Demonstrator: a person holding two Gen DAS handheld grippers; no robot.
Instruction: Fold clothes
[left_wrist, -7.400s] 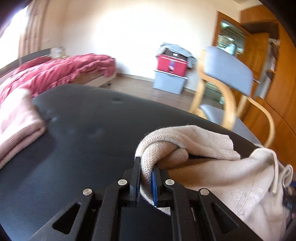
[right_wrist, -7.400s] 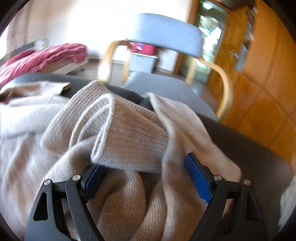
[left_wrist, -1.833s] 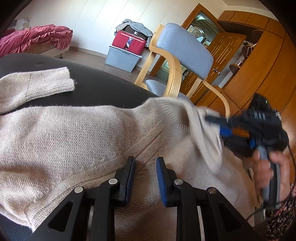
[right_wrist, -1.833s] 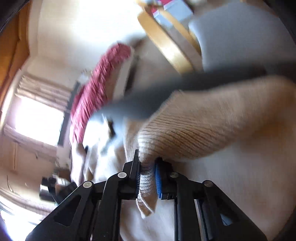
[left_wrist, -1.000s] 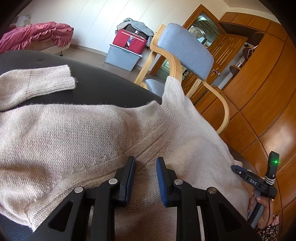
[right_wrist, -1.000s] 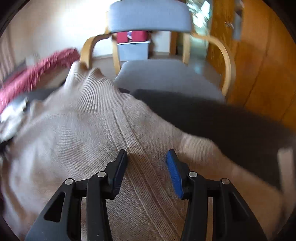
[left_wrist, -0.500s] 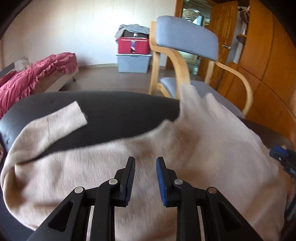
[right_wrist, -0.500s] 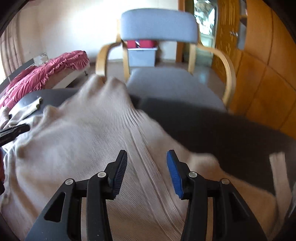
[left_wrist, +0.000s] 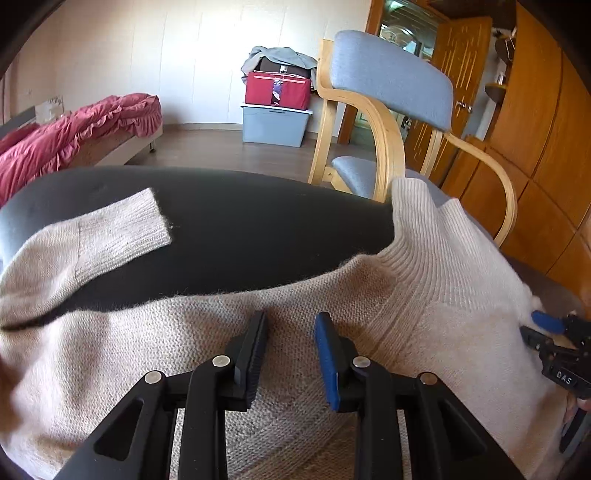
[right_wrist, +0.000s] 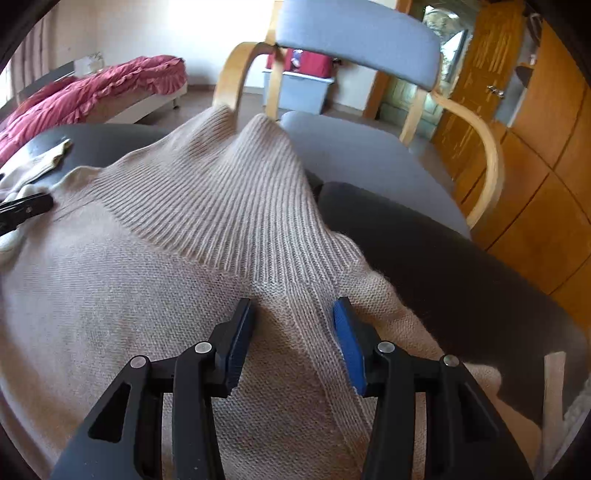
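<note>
A beige knit sweater (left_wrist: 110, 350) lies spread on the black table (left_wrist: 240, 229), its ribbed collar (left_wrist: 424, 240) at the far edge and one sleeve cuff (left_wrist: 122, 229) off to the left. My left gripper (left_wrist: 291, 332) hovers low over the shoulder area; its jaws are opening and grip nothing. My right gripper (right_wrist: 293, 321) is open over the sweater (right_wrist: 110, 295) just below the collar (right_wrist: 229, 177), a raised seam running between its fingers. Each gripper shows at the other view's edge: right gripper (left_wrist: 546, 332), left gripper (right_wrist: 26, 206).
A wooden armchair with grey cushions (left_wrist: 388, 74) stands right behind the table's far edge. Beyond it are a red box on a grey bin (left_wrist: 277, 88), a bed with a red cover (left_wrist: 74, 133) and wooden cabinets (left_wrist: 535, 110).
The sweater, bunched earlier, now lies spread flat. The right gripper let go of the sleeve it held. Both grippers have shifted over the sweater near the collar, and the left jaws stand wider.
</note>
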